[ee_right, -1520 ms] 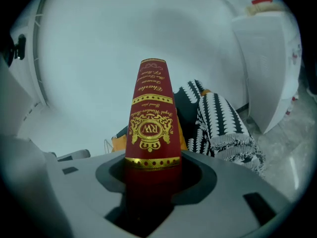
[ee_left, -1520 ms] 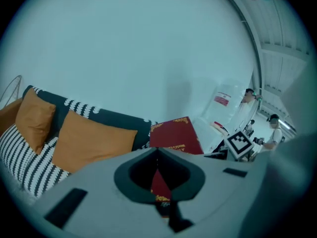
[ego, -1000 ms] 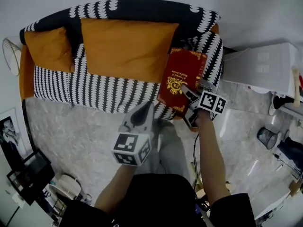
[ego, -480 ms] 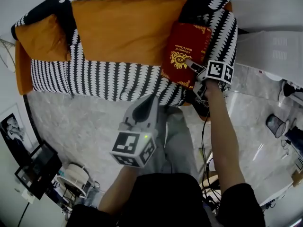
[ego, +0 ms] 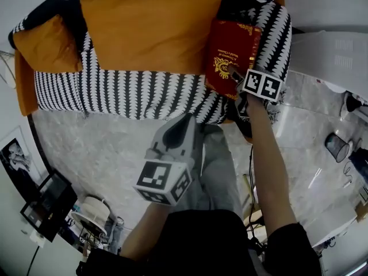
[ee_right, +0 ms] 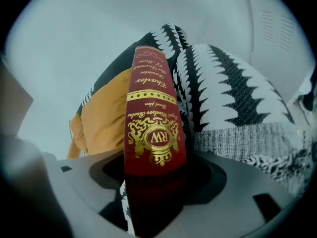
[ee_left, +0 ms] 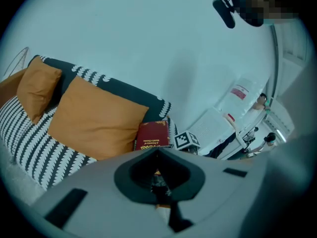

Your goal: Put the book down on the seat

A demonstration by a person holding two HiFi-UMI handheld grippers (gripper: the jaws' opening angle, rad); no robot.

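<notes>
right gripper: jaws clamped on the near end of the dark red hardcover book with gold crest. The book is over the right end of the black-and-white patterned sofa seat, between the large orange cushion and the patterned armrest; can't tell whether it touches the seat. left gripper: jaws together with nothing between them, above the grey marble floor, well apart from the book.

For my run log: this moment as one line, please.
right tongs: shut on red book | place: over sofa, beside orange cushion | left tongs: shut, empty
</notes>
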